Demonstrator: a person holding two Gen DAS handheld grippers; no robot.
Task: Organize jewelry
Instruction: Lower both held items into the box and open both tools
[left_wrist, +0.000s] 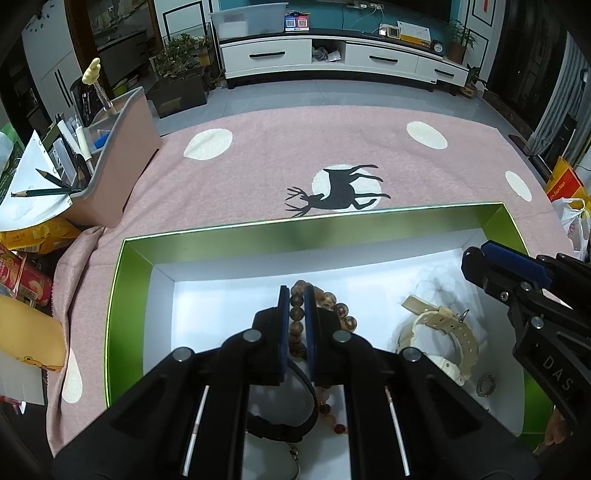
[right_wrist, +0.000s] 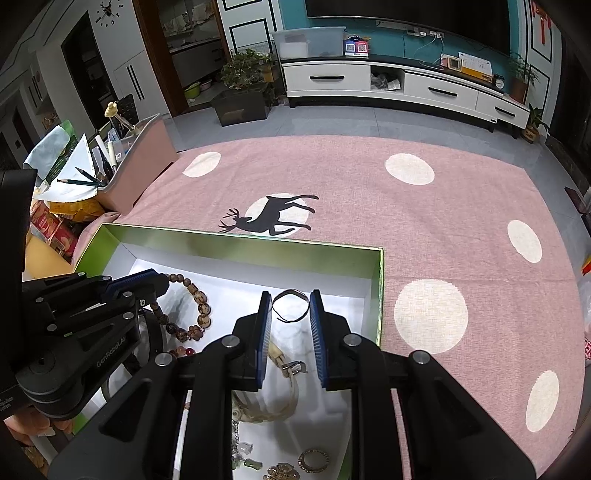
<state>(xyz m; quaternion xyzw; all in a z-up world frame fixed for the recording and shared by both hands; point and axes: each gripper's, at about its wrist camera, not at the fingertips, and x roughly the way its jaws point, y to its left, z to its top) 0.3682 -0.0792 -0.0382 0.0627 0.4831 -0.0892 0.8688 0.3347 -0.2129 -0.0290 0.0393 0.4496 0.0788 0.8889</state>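
Observation:
A green-walled box (left_wrist: 236, 236) with a white floor lies on the pink rug and holds the jewelry. My left gripper (left_wrist: 297, 291) is shut on a brown beaded bracelet (left_wrist: 334, 306), also seen in the right wrist view (right_wrist: 199, 310). A black band (left_wrist: 303, 413) and reddish beads (left_wrist: 328, 410) lie under it. A cream watch (left_wrist: 443, 332) lies to the right. My right gripper (right_wrist: 291, 295) is open over the box (right_wrist: 236, 243), with a thin dark ring-shaped bangle (right_wrist: 291, 306) between its fingertips and the cream watch strap (right_wrist: 288, 369) below. A metal ring (right_wrist: 314, 459) lies near.
A pink storage bin (left_wrist: 122, 162) with pencils and papers stands at the left of the rug. Snack packets (left_wrist: 33, 236) lie beside it. A white TV cabinet (left_wrist: 332, 55) and potted plants (left_wrist: 177, 62) stand at the far wall. A red bag (left_wrist: 565, 184) is at the right.

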